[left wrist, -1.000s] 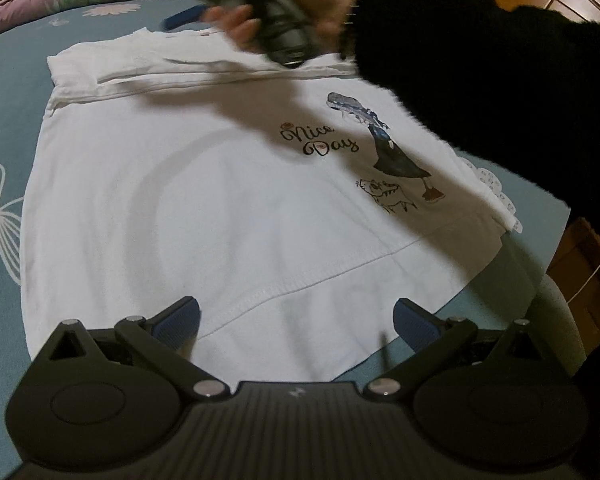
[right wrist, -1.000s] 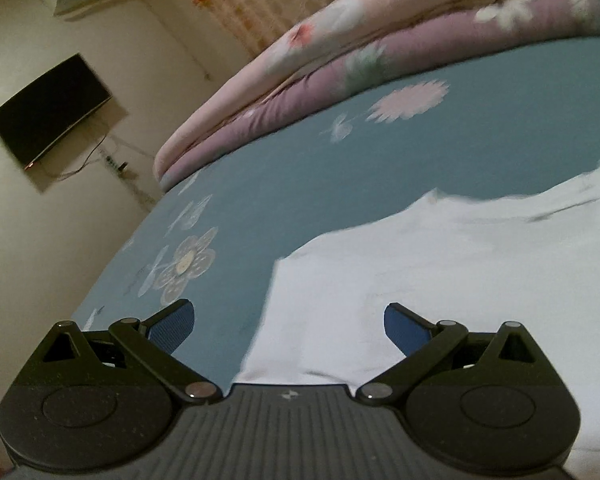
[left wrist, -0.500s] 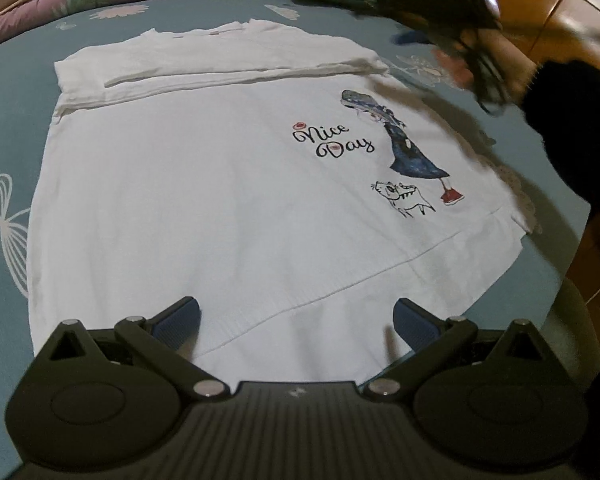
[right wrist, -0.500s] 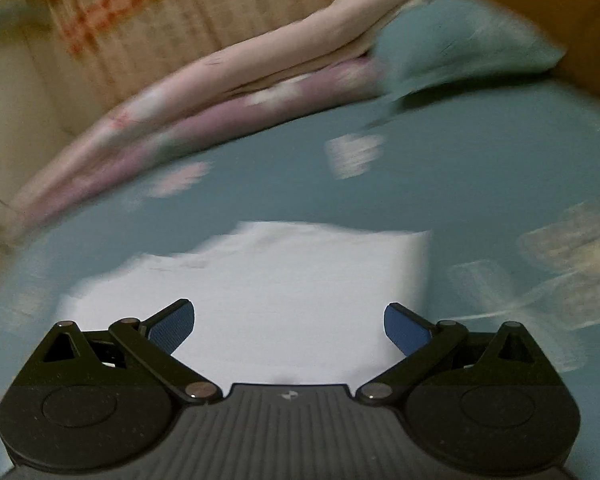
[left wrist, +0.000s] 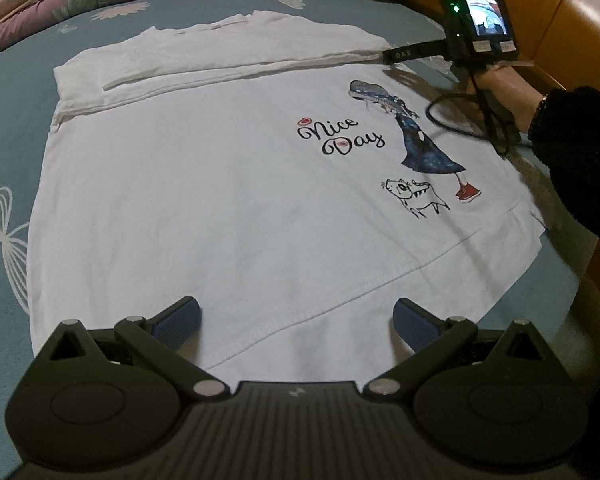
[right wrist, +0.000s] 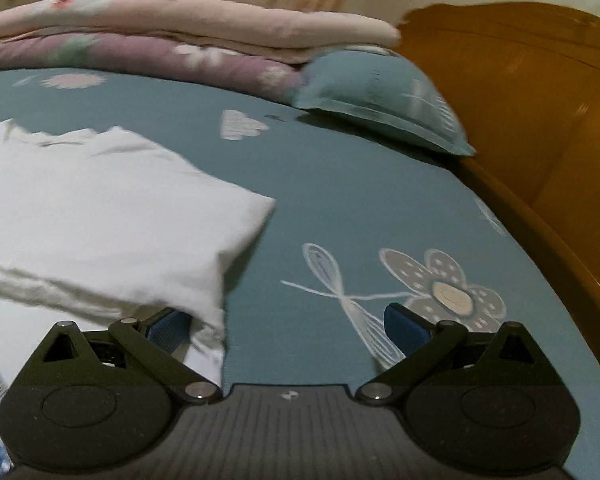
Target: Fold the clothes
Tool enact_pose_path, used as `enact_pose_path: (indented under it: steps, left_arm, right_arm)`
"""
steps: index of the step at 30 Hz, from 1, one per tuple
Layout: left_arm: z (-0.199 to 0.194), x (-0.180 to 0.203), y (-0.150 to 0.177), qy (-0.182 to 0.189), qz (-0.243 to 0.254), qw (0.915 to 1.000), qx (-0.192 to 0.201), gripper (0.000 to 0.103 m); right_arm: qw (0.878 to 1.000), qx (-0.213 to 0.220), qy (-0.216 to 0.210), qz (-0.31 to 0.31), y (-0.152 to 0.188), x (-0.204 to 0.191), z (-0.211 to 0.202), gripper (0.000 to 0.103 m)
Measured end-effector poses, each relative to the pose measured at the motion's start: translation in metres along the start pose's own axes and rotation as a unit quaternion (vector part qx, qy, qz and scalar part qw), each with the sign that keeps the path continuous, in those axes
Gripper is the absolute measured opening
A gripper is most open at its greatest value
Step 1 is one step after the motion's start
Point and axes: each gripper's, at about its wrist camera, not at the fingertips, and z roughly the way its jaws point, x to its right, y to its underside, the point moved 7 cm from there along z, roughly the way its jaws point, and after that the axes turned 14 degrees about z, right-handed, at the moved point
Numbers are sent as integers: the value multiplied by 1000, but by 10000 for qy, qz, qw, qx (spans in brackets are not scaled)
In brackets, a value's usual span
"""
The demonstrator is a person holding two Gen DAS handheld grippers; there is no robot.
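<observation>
A white T-shirt (left wrist: 228, 184) printed with "Nice Day" and a cartoon figure lies flat on the teal bed sheet, its far edge folded over into a strip (left wrist: 220, 52). My left gripper (left wrist: 296, 320) hovers open over the near hem, nothing between its fingers. My right gripper (right wrist: 286, 326) is open at the corner of the folded strip (right wrist: 112, 216), with the left pad (right wrist: 168, 328) tucked by the cloth edge. In the left wrist view the right gripper's body (left wrist: 478, 34) shows at the shirt's right side, held by a hand in a black sleeve (left wrist: 576, 152).
Folded floral quilts (right wrist: 172, 36) lie along the far side of the bed, with a teal pillow (right wrist: 380, 96) beside them. A wooden headboard (right wrist: 532, 112) borders the right. Bare teal sheet (right wrist: 360, 200) spreads right of the shirt.
The right gripper has swung from over the shirt's far edge across to its right corner and come down low beside the folded strip. The left gripper has stayed open over the hem.
</observation>
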Motion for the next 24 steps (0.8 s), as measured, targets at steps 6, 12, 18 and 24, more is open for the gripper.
enact_pose_path:
  steps: [6,12,18,24]
  left_arm:
    - [0,-3,-1,29,-11,10000,34,102]
    - [0,-5,-1,37,-50,9999,81,102]
    - [0,-7,-2,41,-97,9999,89,102]
    - [-2,-12,-1,144,-139,9997,144,102]
  right_arm:
    - [9997,-84,-128,191,1,8,-15,103]
    - [9887,457,-1428,62,-27,-21,-53,103]
    - [9685,-332,-2404,553,-27,-60,-8,85]
    - [9690,-624,-2209,917,-1,-31,3,76]
